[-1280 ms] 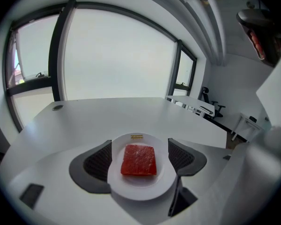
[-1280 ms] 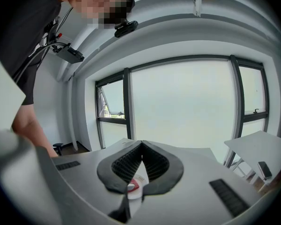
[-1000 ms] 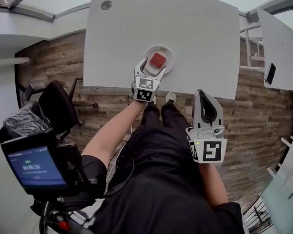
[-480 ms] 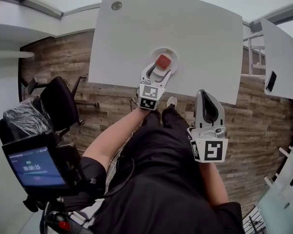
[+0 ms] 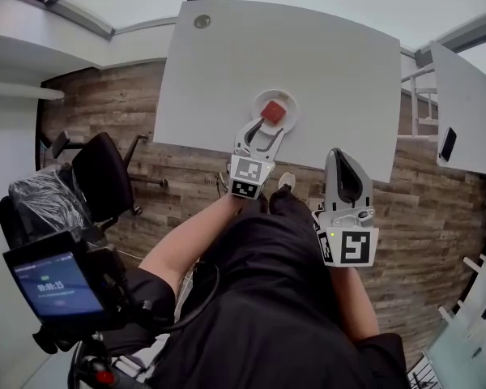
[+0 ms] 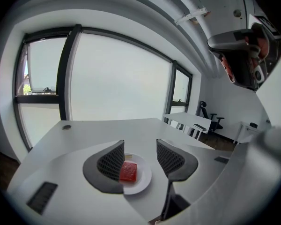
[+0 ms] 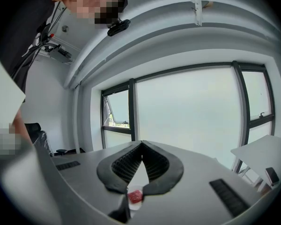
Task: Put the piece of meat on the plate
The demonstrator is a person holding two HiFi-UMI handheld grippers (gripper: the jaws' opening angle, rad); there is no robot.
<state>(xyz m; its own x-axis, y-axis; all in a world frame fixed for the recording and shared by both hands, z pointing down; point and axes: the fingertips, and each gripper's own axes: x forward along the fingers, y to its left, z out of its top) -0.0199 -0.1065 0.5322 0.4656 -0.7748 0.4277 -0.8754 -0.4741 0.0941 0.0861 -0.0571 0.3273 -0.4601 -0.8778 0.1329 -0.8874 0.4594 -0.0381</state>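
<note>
A red piece of meat (image 5: 272, 112) lies on a small white plate (image 5: 286, 100) near the front edge of the white table (image 5: 308, 55). My left gripper (image 5: 263, 131) hovers just short of the plate. Its jaws have just been closing, stand partly open and hold nothing. In the left gripper view the meat (image 6: 128, 171) and plate (image 6: 143, 181) lie below and beyond the left gripper (image 6: 141, 150). My right gripper (image 5: 341, 156) is shut and empty, off the table's front edge above the person's lap. In the right gripper view the meat (image 7: 135, 197) shows under the shut right gripper (image 7: 141, 145).
A round cable grommet (image 5: 202, 21) sits at the table's far left. A black office chair (image 5: 101, 168) stands left of the person on the wooden floor. A second table (image 5: 470, 87) with a dark phone (image 5: 448, 144) stands at right. A timer screen (image 5: 53, 286) is at lower left.
The left gripper has drawn back from the plate and risen, its jaws narrowing with nothing in them. The meat stays on the plate. The right gripper has lifted a little.
</note>
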